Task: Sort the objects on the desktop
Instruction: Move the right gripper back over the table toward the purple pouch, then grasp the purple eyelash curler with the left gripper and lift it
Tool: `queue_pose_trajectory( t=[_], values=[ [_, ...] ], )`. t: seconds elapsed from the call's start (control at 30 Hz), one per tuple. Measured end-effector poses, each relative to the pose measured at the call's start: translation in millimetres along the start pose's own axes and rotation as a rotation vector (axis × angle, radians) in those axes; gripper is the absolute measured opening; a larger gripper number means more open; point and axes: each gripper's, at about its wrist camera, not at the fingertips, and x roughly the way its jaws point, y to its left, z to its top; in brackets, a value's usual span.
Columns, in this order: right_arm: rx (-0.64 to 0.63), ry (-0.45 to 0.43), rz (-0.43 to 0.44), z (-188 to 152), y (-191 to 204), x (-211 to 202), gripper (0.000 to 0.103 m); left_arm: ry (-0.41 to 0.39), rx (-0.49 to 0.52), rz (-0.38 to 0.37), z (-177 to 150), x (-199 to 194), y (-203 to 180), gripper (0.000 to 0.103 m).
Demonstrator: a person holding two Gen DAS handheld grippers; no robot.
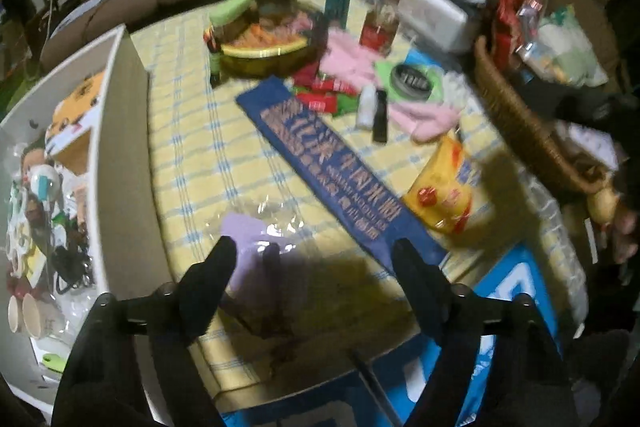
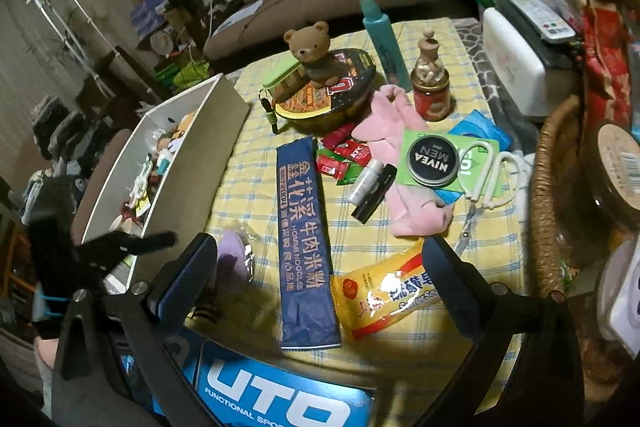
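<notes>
Left gripper (image 1: 312, 259): jaws apart, nothing between them, hovering over the near table edge. Right gripper (image 2: 320, 255): jaws wide, empty, framing the near end of the table.

Nearest: blue UTO box (image 2: 280, 403) under the right gripper, at the table's front edge. Just beyond the left gripper's left finger, a lilac item in a clear crinkly bag (image 1: 256, 235) (contents unclear; bag looks slippery and limp, so probably best pinched at a bunched fold rather than across the flat).

Next: long blue noodle packet (image 2: 304, 239), flat on the checked tablecloth (image 2: 248, 203), with a yellow soap packet (image 2: 384, 299) touching its right side. Judgement: noodle packet is light, fairly stiff but brittle inside; grip across its narrow width near the middle. Soap packet glossy, likely firm; take across the short side.

Middle: lip balm (image 2: 366, 179) and a black tube (image 2: 374, 197) side by side, Nivea Men tin (image 2: 432, 159), white scissors (image 2: 492, 171), pink soft cloth (image 2: 404, 147).

Far: teddy bear (image 2: 312, 51) atop an instant-noodle bowl (image 2: 328, 103), teal bottle (image 2: 384, 39). White sorting box (image 2: 192, 155) at left, already part-filled; wicker basket (image 2: 548, 195) at right.
</notes>
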Motion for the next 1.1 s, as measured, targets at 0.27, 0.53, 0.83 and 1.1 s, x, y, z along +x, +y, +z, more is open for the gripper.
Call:
queue_pose_trajectory(
  t=[0.27,0.53,0.83,1.1],
  values=[
    [0.001,0.026,0.028,-6.1,-5.1,3.9,0.103,0.066,-0.003,0.091,-7.8,26.1,-1.6,0.059],
    [-0.001,0.036,0.037,-9.8,-7.5,4.2,0.103,0.13,-0.049,0.049,-12.6,52.2,7.5,0.026],
    [-0.002,0.053,0.04,-10.8,-6.9,11.3,0.103,0.009,-0.185,-0.139,-6.6,41.9,18.6,0.006],
    [0.004,0.057,0.088,-10.9,-0.5,16.6,0.103,-0.152,-0.261,-0.449,15.3,-16.4,13.4,0.006]
  ],
)
